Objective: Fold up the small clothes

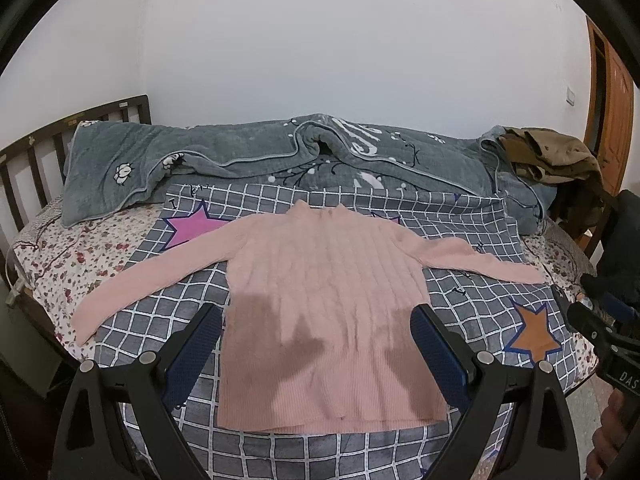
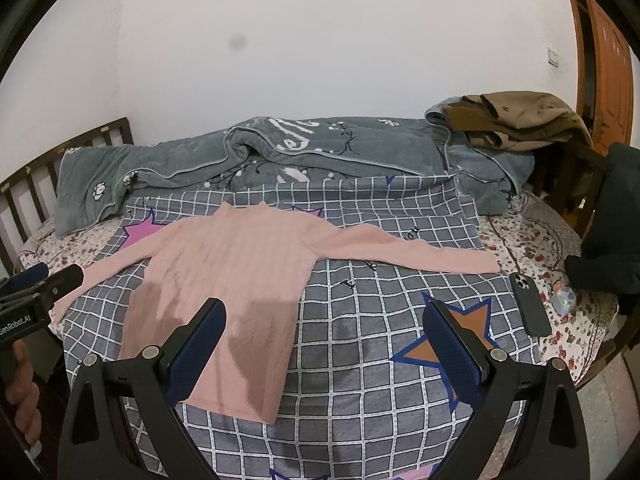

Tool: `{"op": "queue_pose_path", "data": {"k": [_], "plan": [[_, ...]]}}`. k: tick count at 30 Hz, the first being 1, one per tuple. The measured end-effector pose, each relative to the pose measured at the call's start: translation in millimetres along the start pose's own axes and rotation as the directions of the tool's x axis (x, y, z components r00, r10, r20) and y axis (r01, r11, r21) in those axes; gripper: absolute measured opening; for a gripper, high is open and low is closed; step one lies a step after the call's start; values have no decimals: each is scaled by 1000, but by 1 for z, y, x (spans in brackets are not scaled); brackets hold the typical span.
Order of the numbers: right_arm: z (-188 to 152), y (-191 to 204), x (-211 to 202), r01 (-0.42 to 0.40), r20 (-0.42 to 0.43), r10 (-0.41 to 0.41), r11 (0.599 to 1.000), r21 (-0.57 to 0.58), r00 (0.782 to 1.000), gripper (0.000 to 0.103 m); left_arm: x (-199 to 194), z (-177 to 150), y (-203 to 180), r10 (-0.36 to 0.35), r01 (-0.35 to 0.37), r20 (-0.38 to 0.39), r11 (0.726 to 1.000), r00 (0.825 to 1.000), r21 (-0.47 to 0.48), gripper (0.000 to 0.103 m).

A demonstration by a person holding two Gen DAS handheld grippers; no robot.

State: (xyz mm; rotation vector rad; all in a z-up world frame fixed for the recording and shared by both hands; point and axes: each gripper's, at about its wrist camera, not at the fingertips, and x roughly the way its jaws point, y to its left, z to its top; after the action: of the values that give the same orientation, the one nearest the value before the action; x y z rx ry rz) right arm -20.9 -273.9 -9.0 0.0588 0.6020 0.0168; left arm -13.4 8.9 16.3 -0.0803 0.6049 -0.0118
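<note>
A small pink ribbed sweater [image 1: 320, 280] lies flat on a grey checked cloth [image 1: 472, 300], hem toward me, both sleeves spread out to the sides. It also shows in the right wrist view [image 2: 224, 280], left of centre. My left gripper [image 1: 316, 320] is open and empty, held above the sweater's lower half. My right gripper [image 2: 324, 320] is open and empty, held above the sweater's right hem edge and the checked cloth [image 2: 360, 360]. The right gripper's body shows at the left wrist view's right edge [image 1: 600, 332].
A grey quilt [image 1: 240, 160] is bunched along the bed's far side, with brown clothes [image 2: 520, 120] piled at its right end. A phone [image 2: 528, 304] and a small toy [image 2: 564, 296] lie at the bed's right side. A wooden headboard [image 1: 24, 160] stands at left.
</note>
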Motion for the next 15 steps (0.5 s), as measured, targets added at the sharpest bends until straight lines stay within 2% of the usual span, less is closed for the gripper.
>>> {"op": "queue_pose_path", "data": {"k": [6, 9, 15], "plan": [[-2, 2, 0, -15, 8, 15, 1000, 7, 1000, 97, 1, 1, 2, 25, -25, 16, 1000, 1000, 0, 96], [-2, 3, 2, -26, 14, 26, 1000, 0, 1000, 97, 3, 2, 6, 10, -10, 26, 1000, 1000, -12, 96], [-3, 11, 11, -25, 38, 26, 999, -43, 999, 97, 21, 0, 15, 23, -23, 13, 999, 1000, -26, 96]]}}
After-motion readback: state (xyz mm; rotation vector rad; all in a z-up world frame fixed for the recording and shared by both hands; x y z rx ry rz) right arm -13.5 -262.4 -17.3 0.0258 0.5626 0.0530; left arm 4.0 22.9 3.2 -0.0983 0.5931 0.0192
